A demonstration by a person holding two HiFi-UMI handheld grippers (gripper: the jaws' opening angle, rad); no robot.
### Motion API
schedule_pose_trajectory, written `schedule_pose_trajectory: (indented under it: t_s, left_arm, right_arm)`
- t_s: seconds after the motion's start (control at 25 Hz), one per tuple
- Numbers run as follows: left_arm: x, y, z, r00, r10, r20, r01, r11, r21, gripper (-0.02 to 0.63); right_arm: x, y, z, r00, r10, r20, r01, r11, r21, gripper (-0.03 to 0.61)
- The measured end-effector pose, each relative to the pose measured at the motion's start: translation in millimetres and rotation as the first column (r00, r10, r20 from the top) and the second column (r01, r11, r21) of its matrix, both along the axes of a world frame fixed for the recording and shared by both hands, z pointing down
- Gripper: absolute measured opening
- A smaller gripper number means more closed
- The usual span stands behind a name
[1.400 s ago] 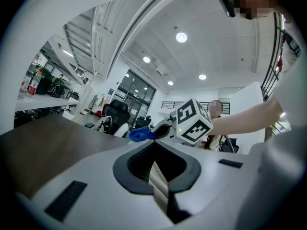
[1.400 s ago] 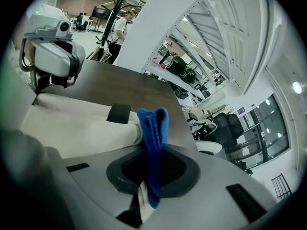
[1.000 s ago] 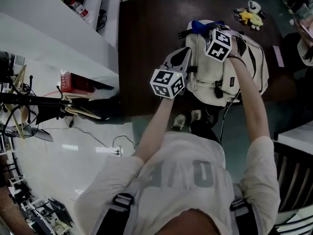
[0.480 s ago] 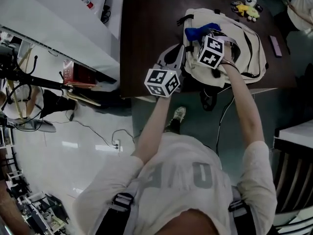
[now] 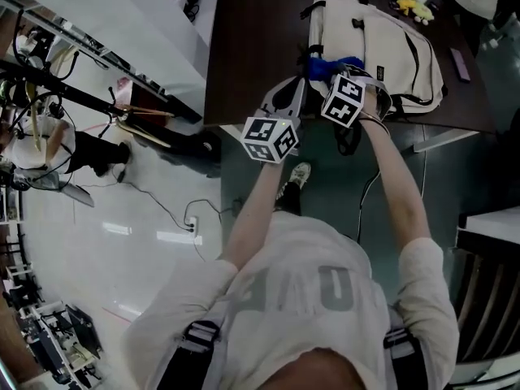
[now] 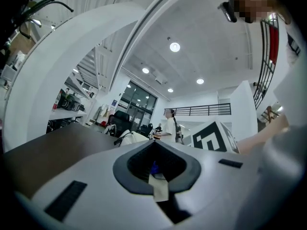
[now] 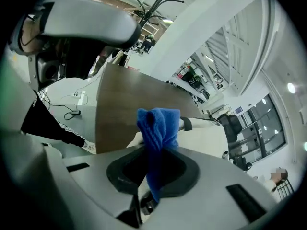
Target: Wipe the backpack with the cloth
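A cream backpack (image 5: 382,43) lies on a dark brown table (image 5: 252,47), its near end at the table's front edge. My right gripper (image 5: 335,73) is shut on a bunched blue cloth (image 5: 335,63) at the backpack's near left corner; in the right gripper view the cloth (image 7: 158,128) stands up out of the jaws, with the backpack (image 7: 201,138) just beyond. My left gripper (image 5: 291,97) sits beside that corner at the table edge. Its jaws are shut with a beige strip (image 6: 158,187) between them, seemingly a backpack strap.
Small plush toys (image 5: 413,6) and a purple flat item (image 5: 461,63) lie on the table's far right. A white desk (image 5: 122,31) runs along the left. Cables (image 5: 191,218) trail on the floor. A person (image 6: 170,123) stands far off.
My right gripper has drawn the blue cloth across the backpack toward its near left corner. My left gripper has stayed by that corner. The head view has tilted.
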State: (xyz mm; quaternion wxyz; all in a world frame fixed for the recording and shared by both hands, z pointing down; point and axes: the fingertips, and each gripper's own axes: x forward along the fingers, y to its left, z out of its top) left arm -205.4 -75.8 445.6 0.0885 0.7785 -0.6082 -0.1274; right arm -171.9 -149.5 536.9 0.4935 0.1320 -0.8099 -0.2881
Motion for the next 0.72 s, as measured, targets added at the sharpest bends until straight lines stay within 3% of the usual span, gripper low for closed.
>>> schedule_pose_trajectory:
  t_s: [0.28, 0.44, 0.56, 0.72]
  left_arm:
    - [1, 5, -10, 1.000, -0.024, -0.003, 0.024, 0.999, 0.040, 0.002]
    - [2, -11, -16, 0.999, -0.027, -0.027, 0.028, 0.998, 0.050, 0.002]
    - [3, -36, -21, 0.999, -0.013, -0.033, 0.015, 0.998, 0.056, 0.002]
    - [-3, -85, -35, 0.999, 0.025, -0.038, -0.022, 0.997, 0.072, 0.002]
  right_arm:
    - [8, 26, 14, 1.000, -0.014, -0.007, 0.014, 1.000, -0.008, 0.041]
    - [7, 28, 10, 0.997, -0.066, -0.025, 0.064, 0.995, -0.072, 0.041]
    - [4, 8, -15, 0.996, -0.087, 0.016, 0.089, 0.992, -0.089, 0.041]
    - [-6, -58, -74, 0.993, -0.030, 0.116, 0.035, 0.999, -0.038, 0.041]
